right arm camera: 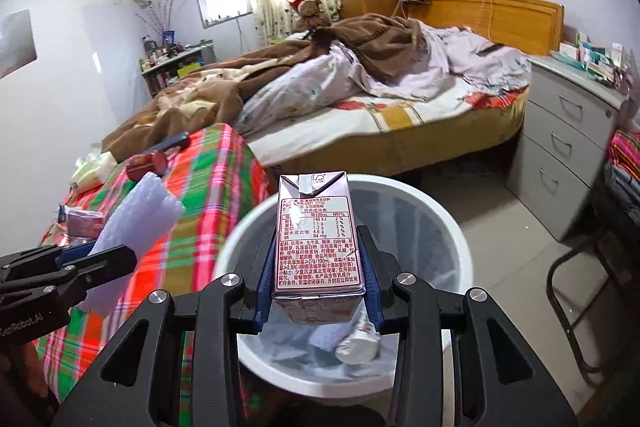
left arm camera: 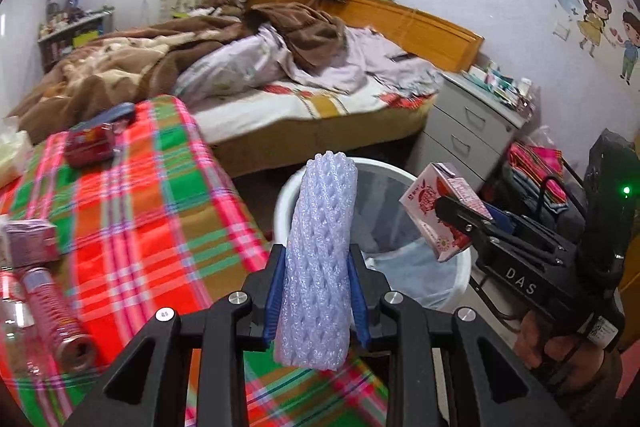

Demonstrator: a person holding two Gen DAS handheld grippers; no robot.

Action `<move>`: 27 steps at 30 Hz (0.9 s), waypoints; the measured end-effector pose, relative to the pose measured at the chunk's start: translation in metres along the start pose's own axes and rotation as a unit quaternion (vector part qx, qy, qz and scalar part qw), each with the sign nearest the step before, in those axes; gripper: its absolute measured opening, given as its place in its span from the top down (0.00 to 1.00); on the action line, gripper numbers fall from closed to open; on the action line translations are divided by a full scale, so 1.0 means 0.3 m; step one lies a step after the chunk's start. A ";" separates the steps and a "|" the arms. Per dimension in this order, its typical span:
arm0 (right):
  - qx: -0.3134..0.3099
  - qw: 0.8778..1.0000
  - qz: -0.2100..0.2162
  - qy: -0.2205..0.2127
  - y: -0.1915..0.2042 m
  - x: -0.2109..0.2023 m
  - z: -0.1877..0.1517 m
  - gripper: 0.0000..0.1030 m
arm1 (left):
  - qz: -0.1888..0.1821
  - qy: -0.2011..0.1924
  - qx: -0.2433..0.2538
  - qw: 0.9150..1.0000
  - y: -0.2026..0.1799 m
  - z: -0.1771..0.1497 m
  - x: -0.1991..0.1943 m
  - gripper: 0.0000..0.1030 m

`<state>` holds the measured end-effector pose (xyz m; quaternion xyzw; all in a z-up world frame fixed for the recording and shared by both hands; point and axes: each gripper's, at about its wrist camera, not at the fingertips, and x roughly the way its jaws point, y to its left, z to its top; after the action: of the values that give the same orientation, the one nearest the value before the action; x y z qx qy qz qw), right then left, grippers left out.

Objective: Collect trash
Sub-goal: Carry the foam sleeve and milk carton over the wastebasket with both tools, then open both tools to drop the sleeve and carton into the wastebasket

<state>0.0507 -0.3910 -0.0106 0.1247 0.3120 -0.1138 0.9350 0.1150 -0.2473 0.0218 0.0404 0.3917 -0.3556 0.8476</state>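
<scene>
Left wrist view shows my left gripper [left arm camera: 318, 297] clamped on a tube of pale lilac foam fruit netting [left arm camera: 320, 255], its blue pads pressed into the soft mesh on both sides. The netting stands up between the fingers, and its top lies over the near rim of the round white plastic waste bin [left arm camera: 288, 195] with a clear liner. To its right, my right gripper [left arm camera: 460, 217] is closed on a small pink-and-white drink carton [left arm camera: 440, 211], held above the bin's mouth. The right wrist view confirms this: the carton [right arm camera: 318, 239] sits upright between the right gripper's [right arm camera: 318, 301] pads, directly over the open bin [right arm camera: 452, 227], where some crumpled rubbish already lies.

I judge this to be the carry-and-drop step, with both pieces nearly at the bin. The carton looks ready to release. The netting seems to hang nearer the rim beside the red, green and pink plaid cloth [left arm camera: 132, 211], so I should bring it further over the opening before parting those fingers. More rubbish remains on the cloth, including a pink patterned can [left arm camera: 56, 315].
</scene>
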 end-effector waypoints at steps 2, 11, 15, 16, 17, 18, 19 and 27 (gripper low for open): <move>0.003 1.000 -0.003 0.008 -0.020 0.010 -0.004 0.63 | -0.001 0.009 0.003 1.000 -0.021 0.003 0.036 0.71; 0.004 0.999 -0.012 0.045 -0.083 0.075 -0.032 0.63 | 0.006 0.041 0.018 0.999 -0.085 0.006 0.179 0.71; 0.001 0.999 -0.014 0.052 -0.100 0.089 -0.035 0.63 | 0.006 0.047 0.020 0.999 -0.096 0.007 0.206 0.71; -0.001 0.998 -0.016 0.054 -0.101 0.091 -0.036 0.63 | 0.008 0.048 0.021 0.999 -0.097 0.009 0.211 0.71; -0.003 0.998 -0.017 0.055 -0.103 0.094 -0.037 0.63 | 0.012 0.048 0.019 0.999 -0.094 0.008 0.216 0.71; -0.005 0.998 -0.017 0.058 -0.107 0.097 -0.038 0.63 | 0.016 0.049 0.016 0.999 -0.090 0.009 0.218 0.68; -0.006 0.998 -0.013 0.059 -0.108 0.096 -0.040 0.63 | 0.022 0.049 0.010 0.998 -0.084 0.013 0.222 0.60; -0.010 0.999 -0.020 0.047 -0.109 0.081 -0.036 0.45 | 0.032 0.037 0.003 0.999 -0.052 0.015 0.189 0.51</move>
<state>0.0542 -0.4217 -0.0392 0.1143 0.3590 -0.1232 0.9181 0.1328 -0.2929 -0.0109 0.0685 0.4203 -0.3279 0.8433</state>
